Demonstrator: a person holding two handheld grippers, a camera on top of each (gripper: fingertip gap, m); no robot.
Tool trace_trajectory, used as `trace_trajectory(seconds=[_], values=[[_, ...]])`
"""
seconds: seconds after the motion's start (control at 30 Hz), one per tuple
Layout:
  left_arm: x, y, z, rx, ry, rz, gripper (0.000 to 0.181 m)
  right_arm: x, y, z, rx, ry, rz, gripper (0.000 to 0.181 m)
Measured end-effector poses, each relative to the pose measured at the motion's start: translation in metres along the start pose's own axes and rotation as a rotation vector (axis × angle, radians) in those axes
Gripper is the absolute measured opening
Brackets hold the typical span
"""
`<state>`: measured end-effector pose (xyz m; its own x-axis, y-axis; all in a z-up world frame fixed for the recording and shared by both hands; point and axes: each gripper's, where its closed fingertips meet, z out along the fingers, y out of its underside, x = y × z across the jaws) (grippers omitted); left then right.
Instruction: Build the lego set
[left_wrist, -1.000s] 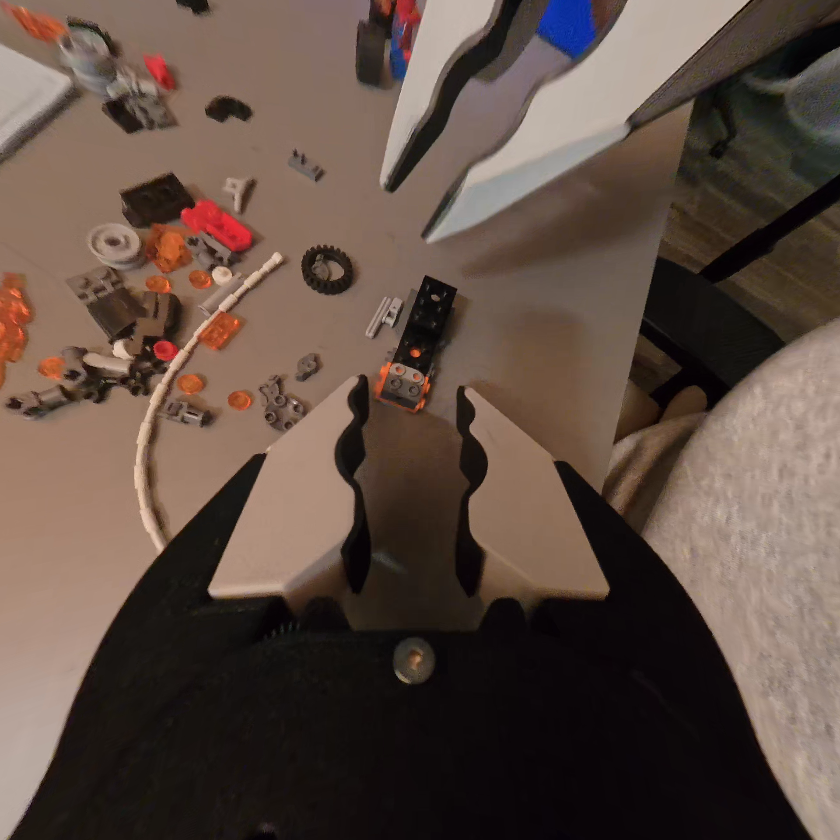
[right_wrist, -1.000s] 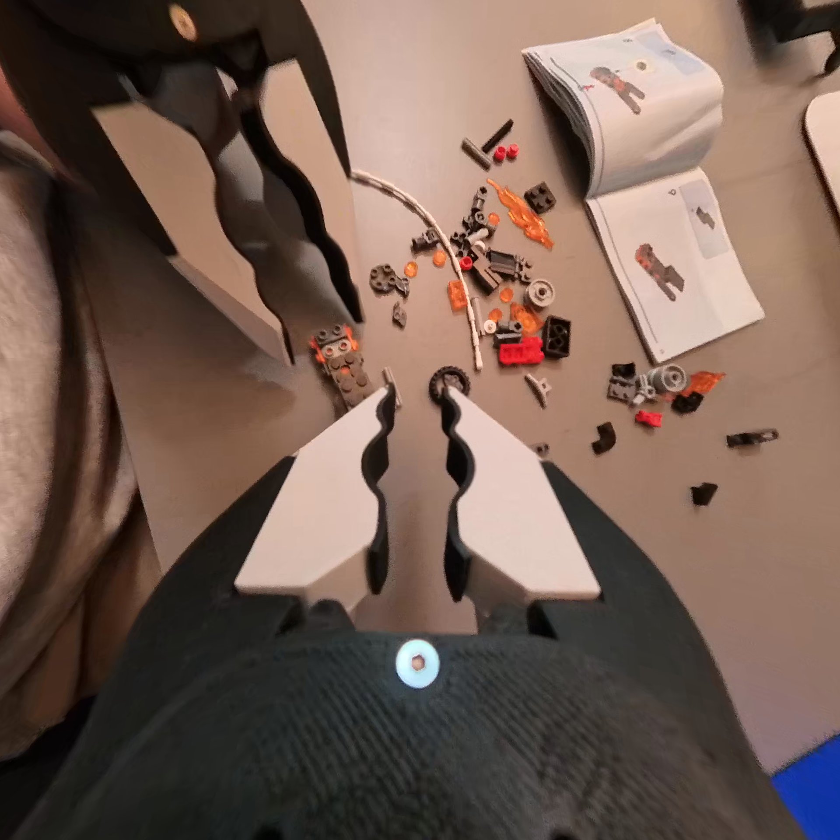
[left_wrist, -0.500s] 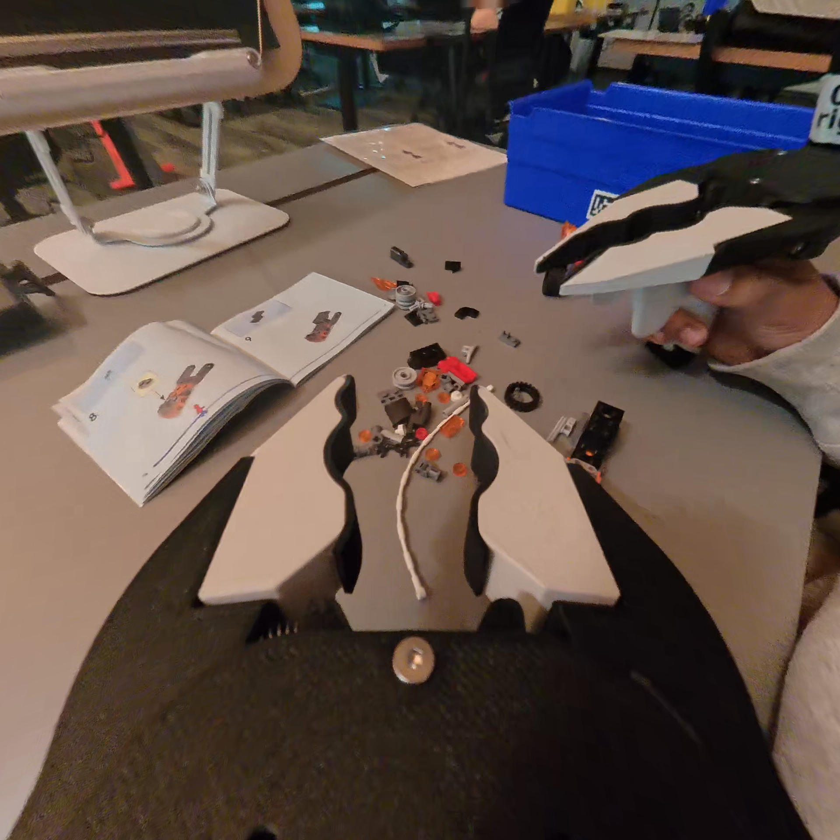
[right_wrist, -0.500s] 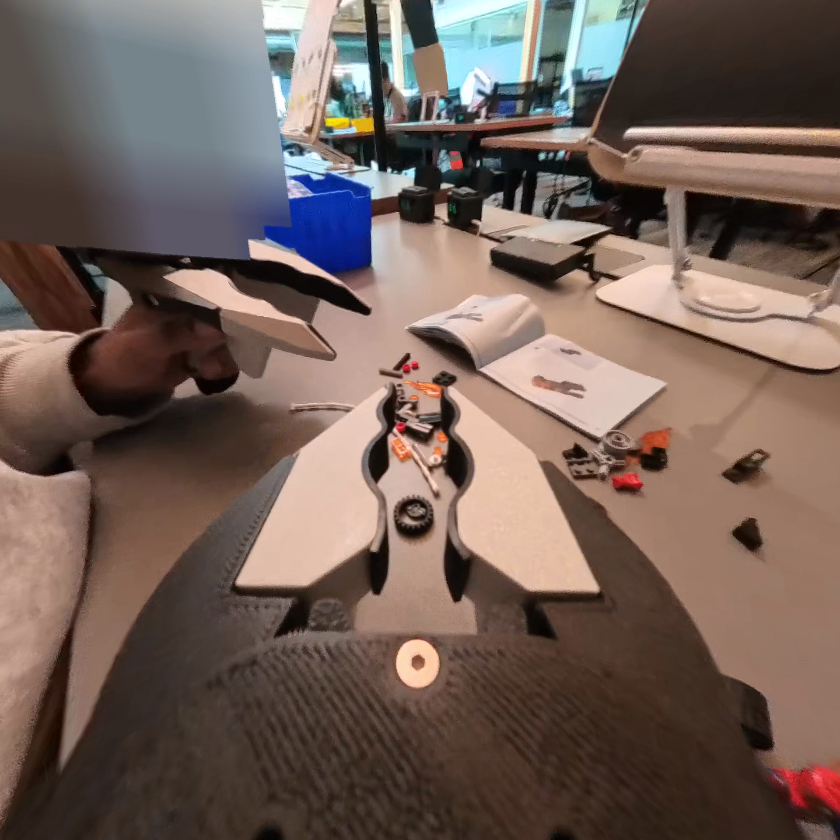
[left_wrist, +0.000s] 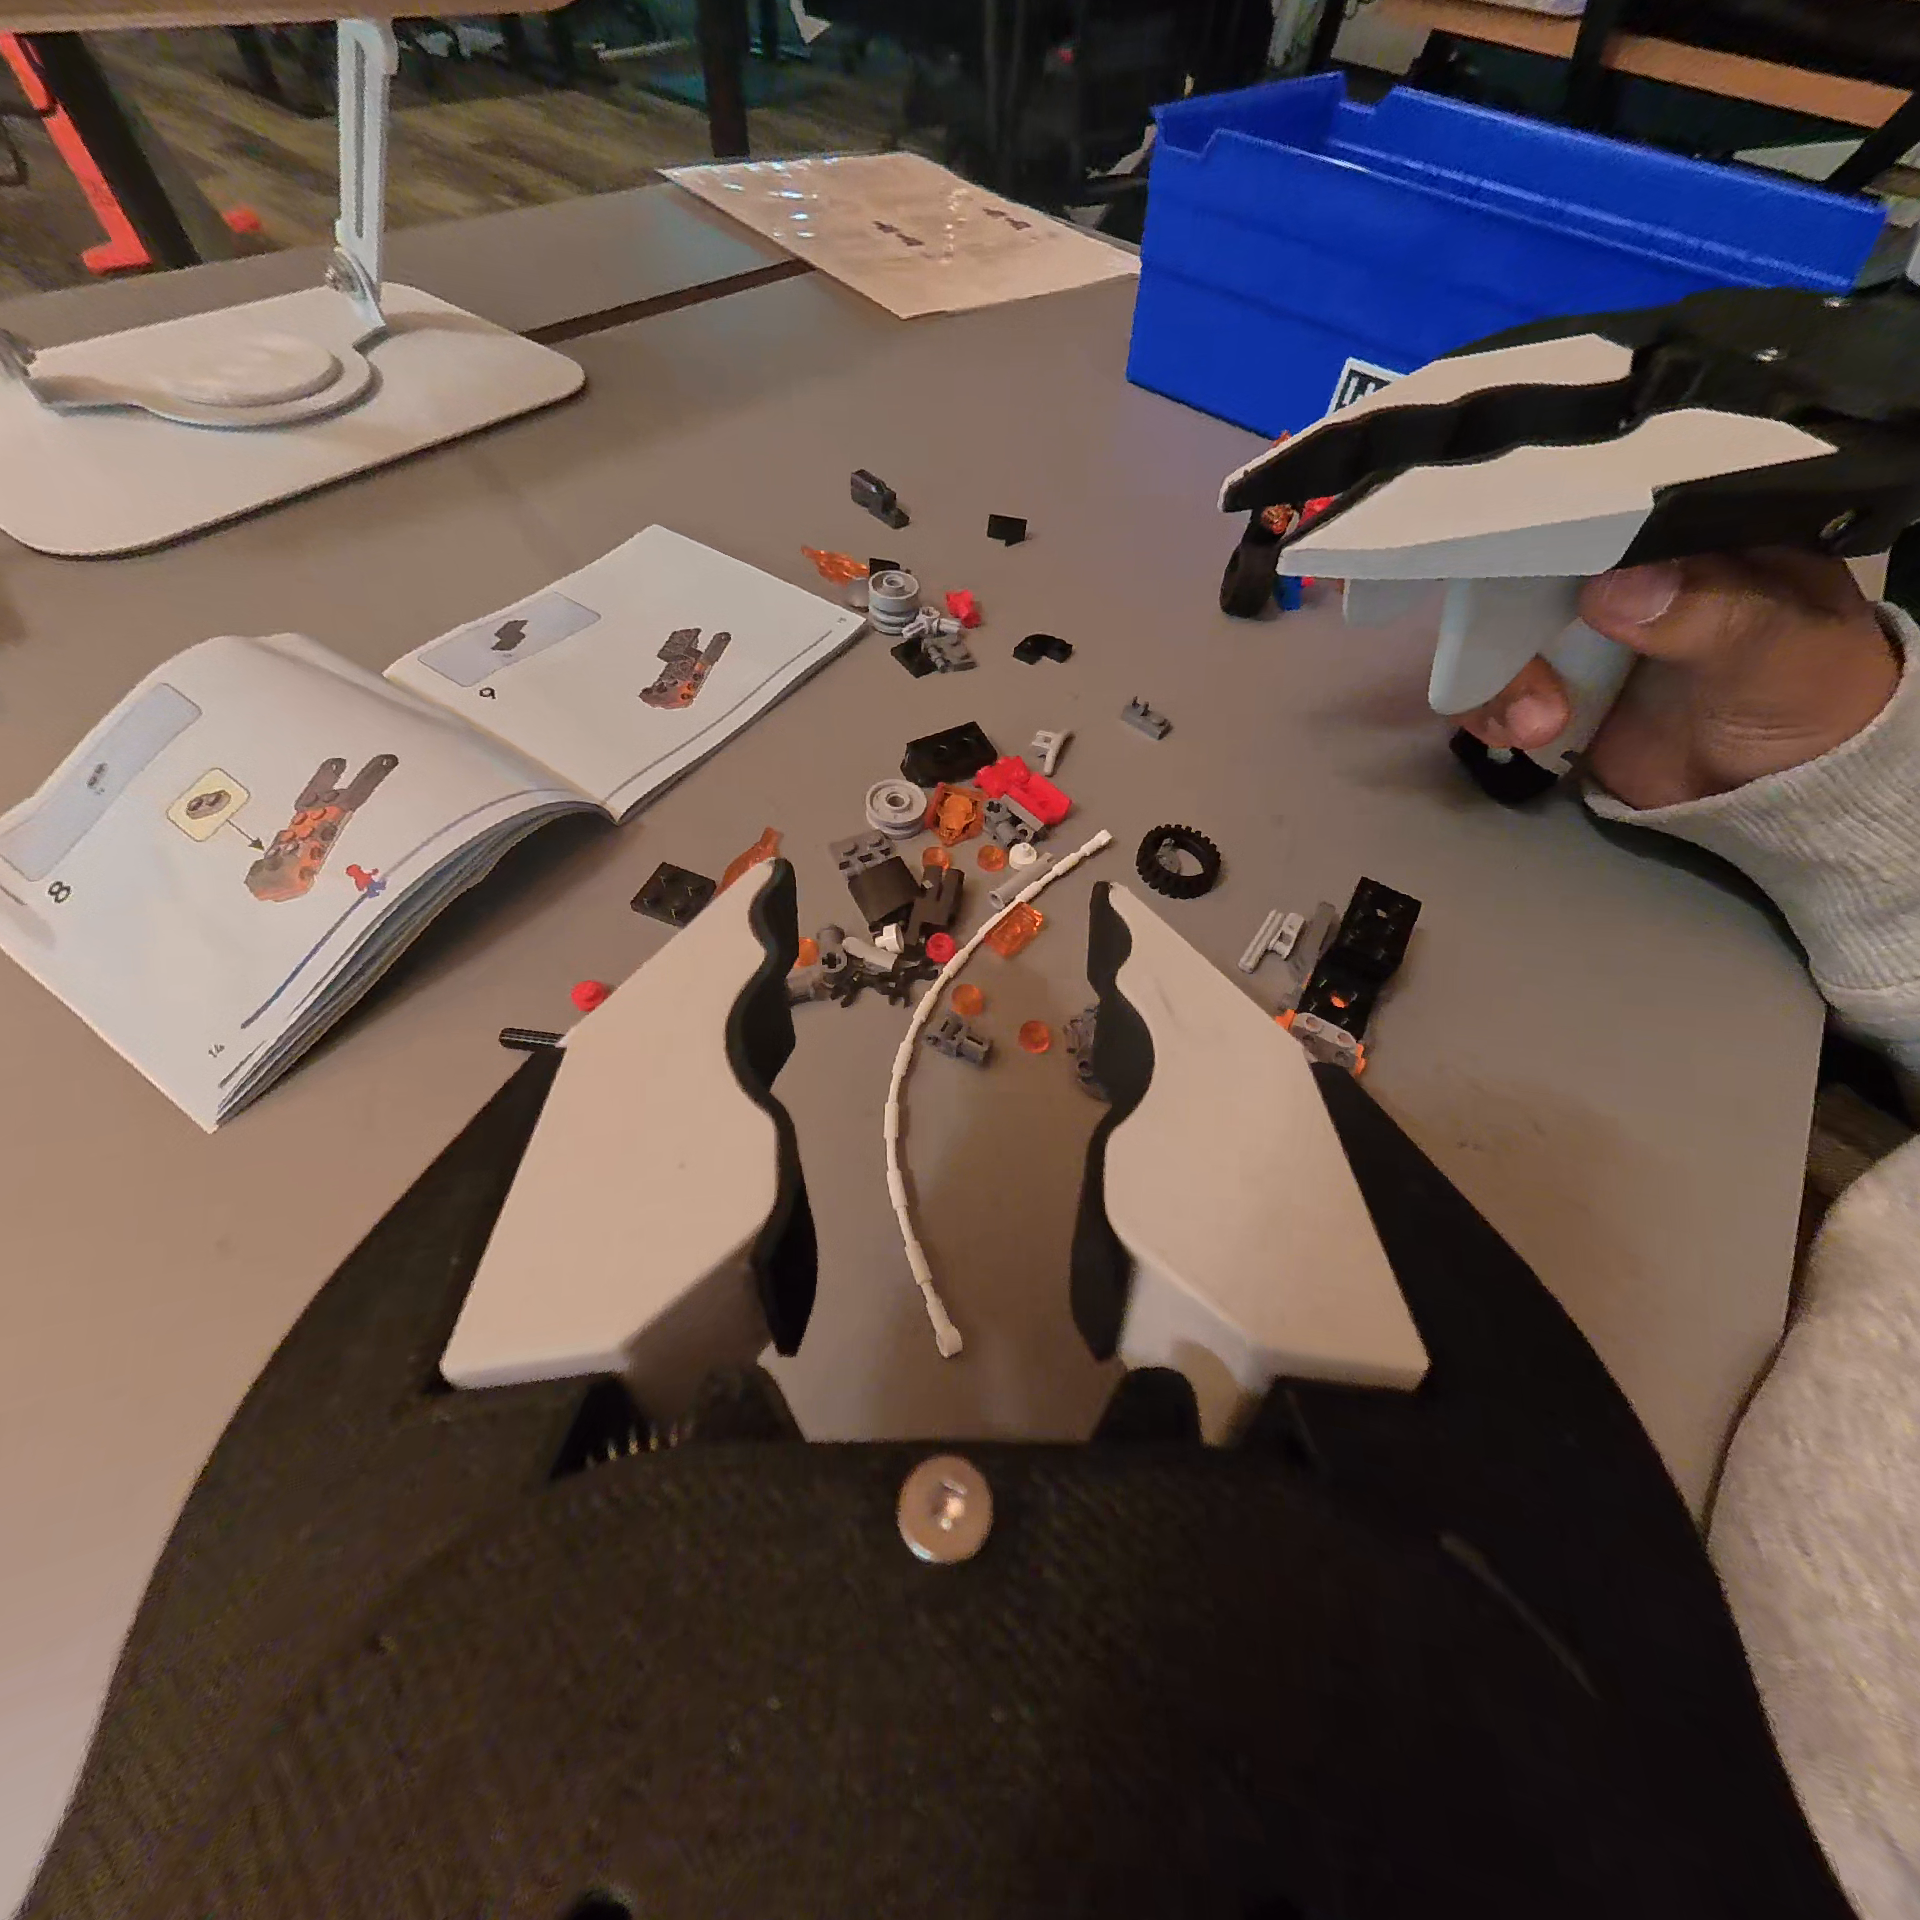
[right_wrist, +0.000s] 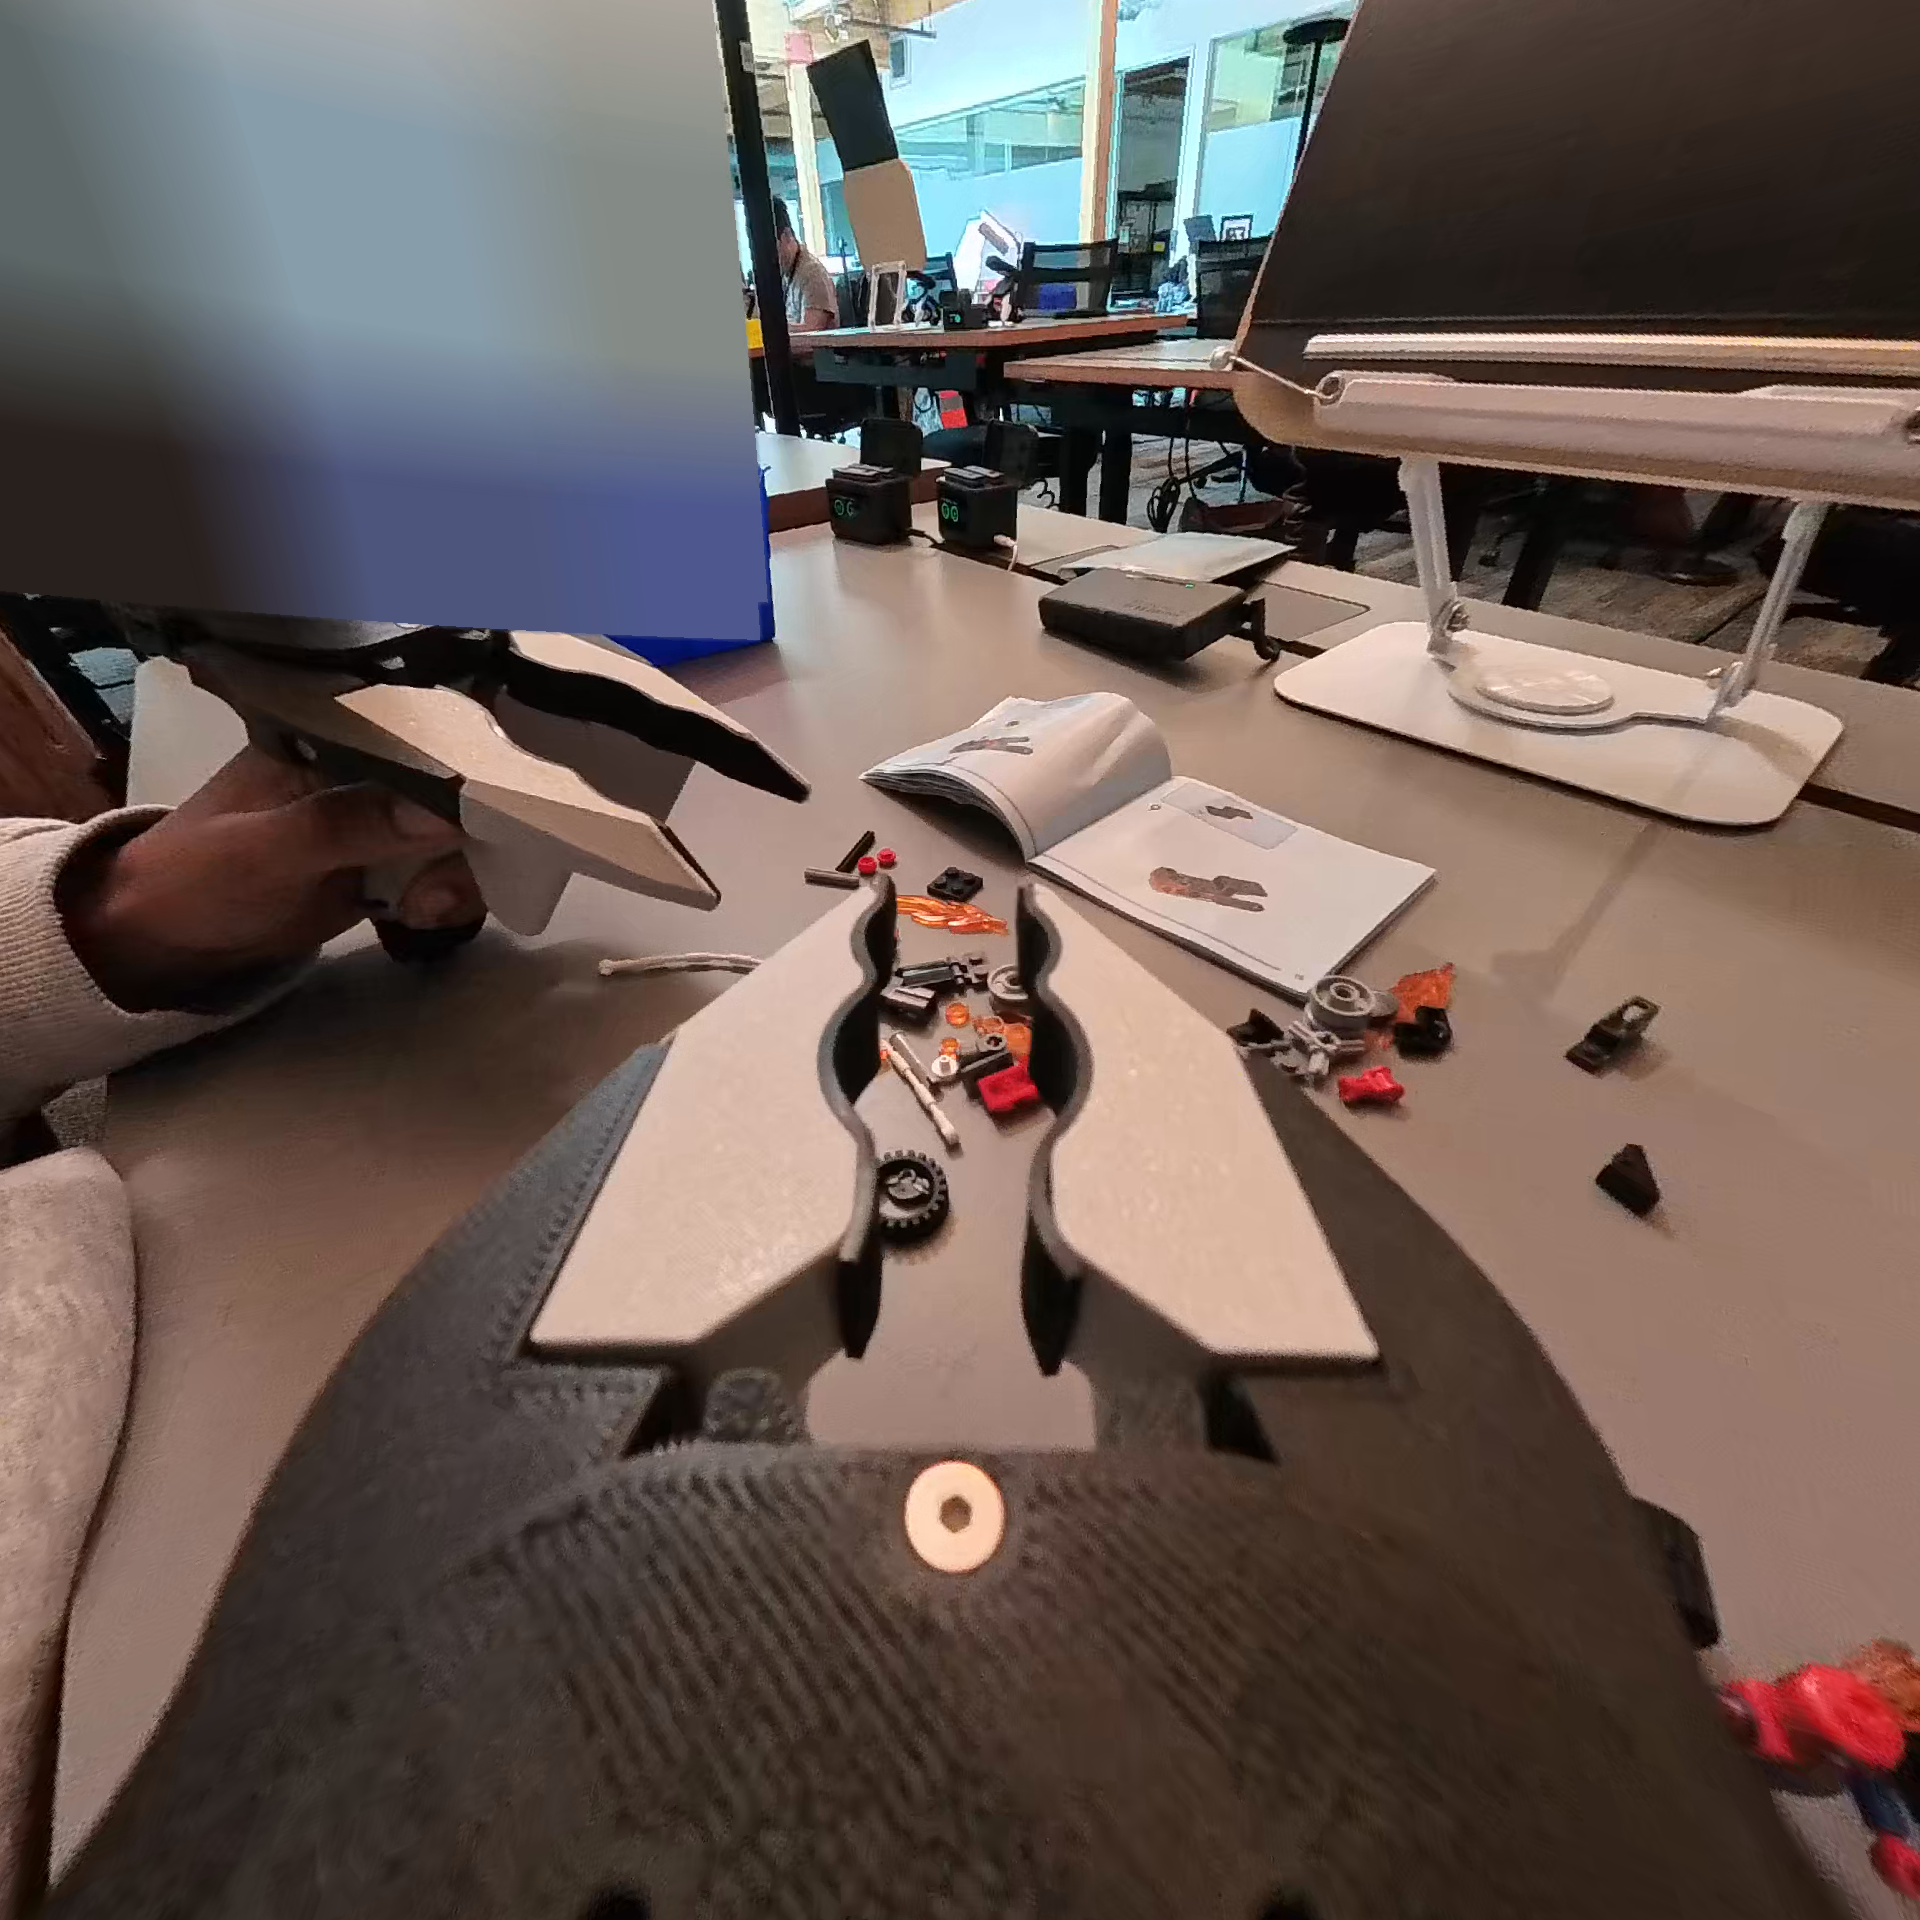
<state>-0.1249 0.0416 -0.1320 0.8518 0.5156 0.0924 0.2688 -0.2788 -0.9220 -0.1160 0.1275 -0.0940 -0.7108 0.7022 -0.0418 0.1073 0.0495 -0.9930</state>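
Both units idle above the surface. Left hand-held gripper wide open, empty. Right hand-held gripper part open, empty. Loose parts at frame centre; sub-assy centre-right; manual left, open, prob. for reference.

Grey table. Open instruction booklet: white pages, pale blue-grey panels, orange-and-dark model drawings. Right of booklet: loose lego pieces, mix of black, grey, red, translucent orange. Among them, white segmented flexible rod, black ribbed tyre. Farther right of booklet, partial build: black top, orange and grey end. Beyond booklet, blue bin and white stand base. Both grippers: pale grey fingers, black wavy inner edges, black textured body. Sleeve light grey knit.
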Motion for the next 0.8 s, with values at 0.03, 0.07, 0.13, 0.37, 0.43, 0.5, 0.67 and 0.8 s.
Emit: trace_trajectory(seconds=[0.03, 0.07, 0.13, 0.37, 0.43, 0.5, 0.67, 0.8], values=[[0.0, 0.0, 0.0, -0.004, 0.001, -0.002, 0.054, 0.0, 0.0, 0.0, -0.001, 0.003, -0.004, 0.022], [0.0, 0.001, 0.001, -0.009, 0.002, -0.003, 0.054, 0.0, 0.0, 0.0, -0.002, 0.007, -0.01, 0.022], [0.0, 0.003, 0.002, -0.021, 0.001, -0.001, 0.054, 0.001, 0.0, -0.001, 0.003, 0.02, -0.024, 0.022], [0.002, 0.005, 0.005, -0.043, -0.003, 0.021, 0.054, 0.01, -0.01, -0.012, 0.079, 0.051, 0.016, 0.022], [0.003, 0.006, 0.005, -0.045, -0.002, 0.026, 0.054, 0.012, -0.011, -0.014, 0.09, 0.048, 0.037, 0.022], [0.004, 0.005, 0.005, -0.044, 0.001, 0.032, 0.054, 0.012, -0.011, -0.014, 0.093, 0.047, 0.044, 0.022], [0.015, 0.005, 0.006, -0.039, 0.049, 0.068, 0.055, 0.012, -0.011, -0.014, 0.093, 0.052, 0.038, 0.022], [0.018, 0.003, 0.005, -0.027, 0.064, 0.066, 0.055, 0.012, -0.012, -0.016, 0.103, 0.053, 0.041, 0.022]])
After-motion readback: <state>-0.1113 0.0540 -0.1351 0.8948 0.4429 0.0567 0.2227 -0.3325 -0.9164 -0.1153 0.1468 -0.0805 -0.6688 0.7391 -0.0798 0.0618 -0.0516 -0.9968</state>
